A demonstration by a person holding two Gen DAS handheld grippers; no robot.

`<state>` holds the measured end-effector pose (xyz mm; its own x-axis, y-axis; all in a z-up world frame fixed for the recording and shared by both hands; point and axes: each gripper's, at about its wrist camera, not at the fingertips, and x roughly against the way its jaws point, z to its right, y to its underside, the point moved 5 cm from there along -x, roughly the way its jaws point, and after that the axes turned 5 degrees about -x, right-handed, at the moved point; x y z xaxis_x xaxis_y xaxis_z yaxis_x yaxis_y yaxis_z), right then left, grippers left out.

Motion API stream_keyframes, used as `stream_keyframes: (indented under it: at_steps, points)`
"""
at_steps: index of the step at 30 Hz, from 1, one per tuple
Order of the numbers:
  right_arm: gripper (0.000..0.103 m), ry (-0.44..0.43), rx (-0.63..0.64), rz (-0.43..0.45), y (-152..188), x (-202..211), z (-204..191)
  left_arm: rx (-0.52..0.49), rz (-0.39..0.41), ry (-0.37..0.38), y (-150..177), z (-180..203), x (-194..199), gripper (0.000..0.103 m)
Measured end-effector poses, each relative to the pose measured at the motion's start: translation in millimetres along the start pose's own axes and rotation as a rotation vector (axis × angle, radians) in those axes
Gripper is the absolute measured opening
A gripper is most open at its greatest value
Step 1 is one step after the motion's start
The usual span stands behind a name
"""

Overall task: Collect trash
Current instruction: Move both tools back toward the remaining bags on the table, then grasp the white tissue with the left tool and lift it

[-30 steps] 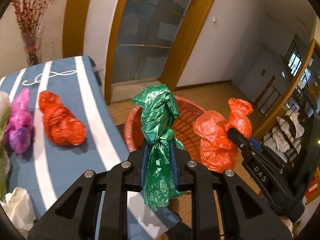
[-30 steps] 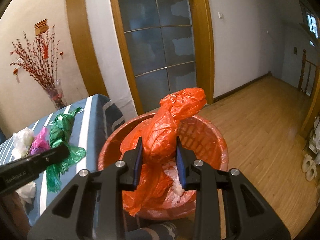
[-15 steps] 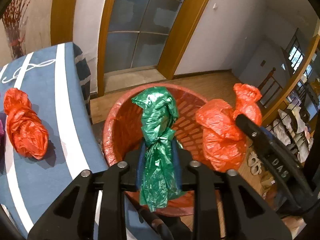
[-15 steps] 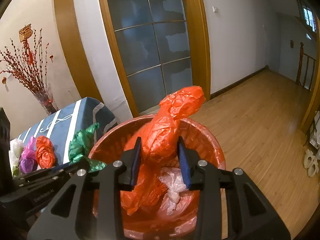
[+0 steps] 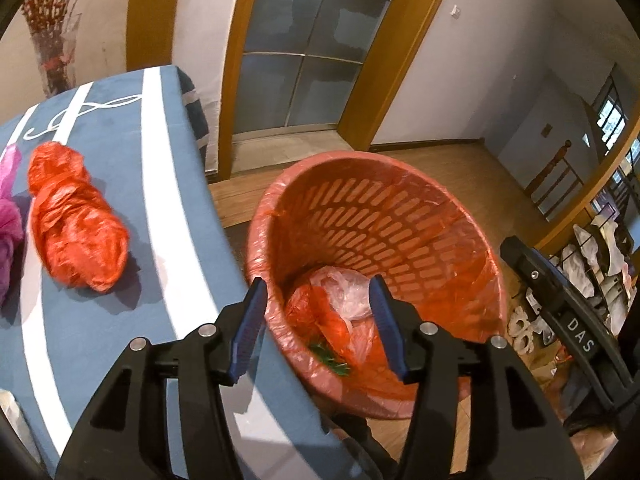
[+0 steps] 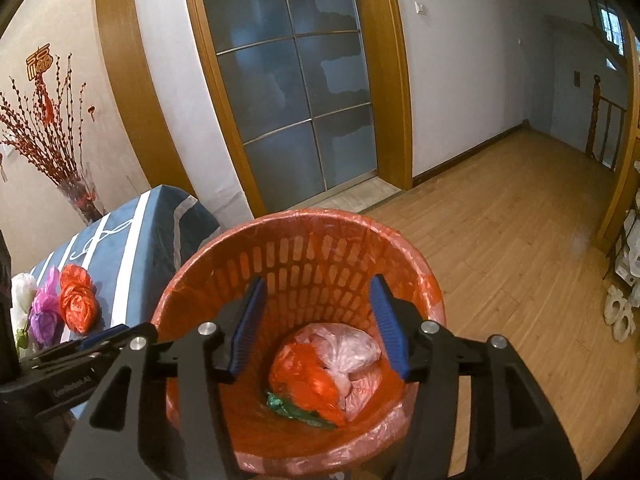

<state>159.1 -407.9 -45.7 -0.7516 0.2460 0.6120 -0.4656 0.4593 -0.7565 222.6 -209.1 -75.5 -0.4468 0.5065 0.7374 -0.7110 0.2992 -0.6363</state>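
A red slatted basket [image 5: 400,216] with a plastic liner stands on the floor beside the table; it also shows in the right wrist view [image 6: 320,248]. Inside lie an orange bag [image 6: 304,376], a green bag [image 6: 296,408] and a pale bag [image 6: 344,348]. My left gripper [image 5: 316,320] is open and empty above the basket's near rim. My right gripper [image 6: 316,320] is open and empty above the basket. An orange bag [image 5: 76,224] and a purple bag [image 5: 8,216] lie on the blue striped tablecloth [image 5: 120,140].
A vase of red branches [image 6: 72,192] stands at the table's far end. A white bag [image 6: 20,296] lies beside the purple one [image 6: 44,312]. A glass sliding door [image 6: 288,92] is behind the basket. Wooden floor [image 6: 500,240] stretches right, shelves at the far right.
Both grippers have opened. The green bag has dropped from the left one and the orange bag from the right one; both now lie in the basket.
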Motion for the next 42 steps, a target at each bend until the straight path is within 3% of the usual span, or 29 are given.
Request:
stream_keyframes:
  at_steps: [10,14,21,28,34,42]
  points:
    - [0.055,-0.023,0.021,0.014,11.7,35.1,-16.0,0.014,0.061,-0.035,6.8,-11.0,50.9,0.059]
    - [0.061,-0.051,0.04,0.024,18.8,52.6,-31.0,0.01,0.105,-0.078,9.6,-14.7,78.5,0.062]
    - [0.074,-0.119,0.088,0.02,39.0,76.6,-66.5,0.013,0.196,-0.195,26.3,-36.1,133.7,0.069]
    - [0.075,-0.209,0.157,-0.023,73.3,92.4,-113.0,0.045,0.285,-0.348,53.4,-77.1,182.0,0.078]
    - [0.075,-0.244,0.185,-0.046,91.3,102.2,-129.7,0.093,0.273,-0.417,88.2,-113.3,191.4,0.08]
    - [0.075,-0.233,0.201,-0.07,101.5,100.9,-132.0,0.16,0.204,-0.434,122.9,-141.3,167.5,0.08]
